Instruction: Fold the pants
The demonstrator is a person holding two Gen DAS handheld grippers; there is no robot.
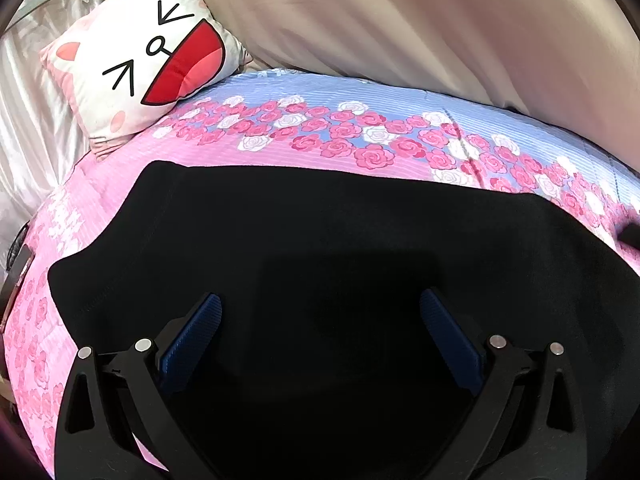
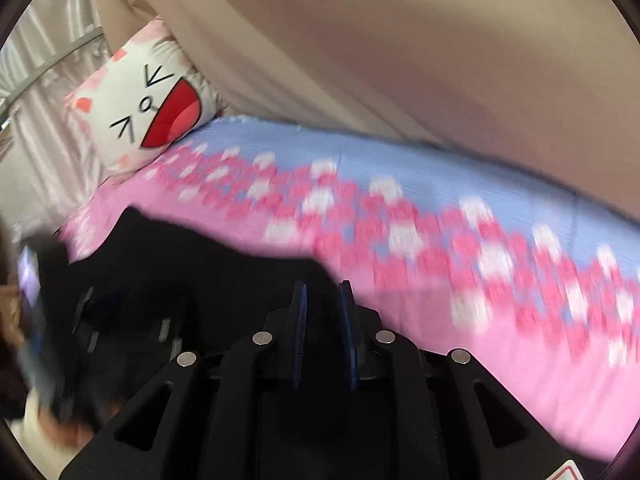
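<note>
Black pants (image 1: 320, 232) lie spread flat on a pink and blue rose-print bedspread (image 1: 360, 140). My left gripper (image 1: 320, 312) is open, its blue-padded fingers (image 1: 192, 340) wide apart just above the middle of the pants, holding nothing. In the blurred right wrist view my right gripper (image 2: 323, 300) is shut on the pants (image 2: 192, 256), with black fabric pinched between its blue pads (image 2: 299, 320) at the pants' right edge. The left gripper (image 2: 120, 320) shows faintly at the left of that view.
A white cat-face cushion (image 1: 144, 60) leans at the head of the bed, also in the right wrist view (image 2: 148, 112). A beige wall (image 1: 400, 20) runs along the bed's far side. Shiny pale curtains (image 1: 24, 120) hang at the left.
</note>
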